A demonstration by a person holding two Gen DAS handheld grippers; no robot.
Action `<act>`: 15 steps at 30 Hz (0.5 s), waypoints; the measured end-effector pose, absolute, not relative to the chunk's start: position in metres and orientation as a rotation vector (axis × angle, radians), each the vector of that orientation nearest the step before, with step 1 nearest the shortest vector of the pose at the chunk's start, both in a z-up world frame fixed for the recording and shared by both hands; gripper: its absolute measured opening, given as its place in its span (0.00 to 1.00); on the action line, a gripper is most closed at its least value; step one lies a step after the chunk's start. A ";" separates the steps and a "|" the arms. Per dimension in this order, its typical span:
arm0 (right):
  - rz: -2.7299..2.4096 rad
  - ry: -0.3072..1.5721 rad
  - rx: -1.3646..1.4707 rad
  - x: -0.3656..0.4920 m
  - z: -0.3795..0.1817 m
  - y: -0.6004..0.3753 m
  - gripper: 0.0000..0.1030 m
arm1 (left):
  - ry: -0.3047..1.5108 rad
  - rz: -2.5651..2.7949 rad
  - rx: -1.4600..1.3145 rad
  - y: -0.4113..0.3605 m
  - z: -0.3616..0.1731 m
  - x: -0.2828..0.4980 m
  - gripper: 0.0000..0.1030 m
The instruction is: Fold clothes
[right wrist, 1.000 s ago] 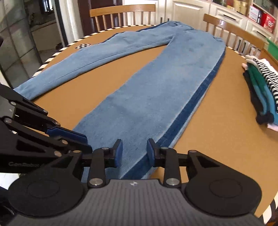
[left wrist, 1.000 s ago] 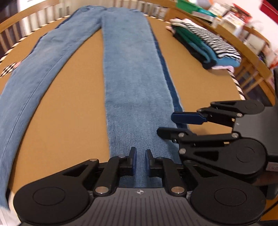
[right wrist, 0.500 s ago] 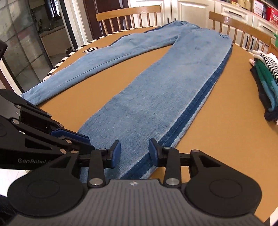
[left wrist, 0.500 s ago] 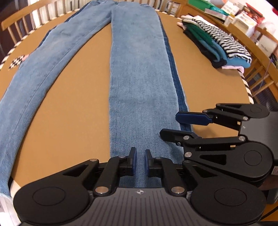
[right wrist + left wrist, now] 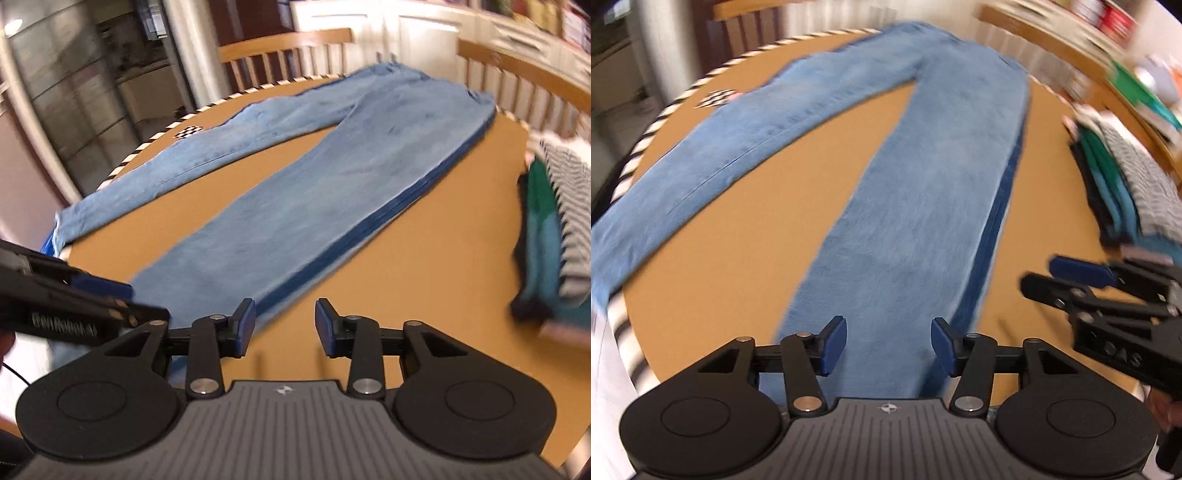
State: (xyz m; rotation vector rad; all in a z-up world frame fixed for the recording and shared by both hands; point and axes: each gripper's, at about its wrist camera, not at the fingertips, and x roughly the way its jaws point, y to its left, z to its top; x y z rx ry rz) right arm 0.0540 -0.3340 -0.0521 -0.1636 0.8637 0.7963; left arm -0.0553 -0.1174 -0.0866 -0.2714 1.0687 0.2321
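Ahead of the left gripper [image 5: 888, 345], the jeans [image 5: 916, 206] ran lengthwise toward twelve o'clock. Its jaws were opening, pressing nothing. The right gripper [image 5: 284, 328], at the hem's three o'clock edge, gaped empty.

It is a home dining room: a round brown table [image 5: 424, 258], wooden spindle-back chairs [image 5: 284, 51], white panelled cupboards [image 5: 417, 33].

Both tongs point downward side by side, the left tongs [image 5: 888, 345] opening, the right tongs [image 5: 284, 328] parted, neither holding anything.
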 end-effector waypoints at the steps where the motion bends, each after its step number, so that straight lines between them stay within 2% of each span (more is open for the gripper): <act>1: 0.812 0.864 -0.177 0.062 -0.051 -0.347 0.36 | 1.056 0.282 -0.320 -0.129 -0.085 -0.055 0.56; 5: 0.880 0.853 -0.201 0.081 -0.043 -0.395 0.46 | 1.026 0.408 -0.484 -0.170 -0.077 -0.059 0.61; 9: 0.922 0.857 -0.160 0.102 -0.039 -0.407 0.47 | 1.012 0.463 -0.493 -0.198 -0.063 -0.065 0.74; 15: 0.922 0.882 -0.128 0.122 -0.031 -0.403 0.47 | 0.990 0.527 -0.610 -0.196 -0.070 -0.068 0.76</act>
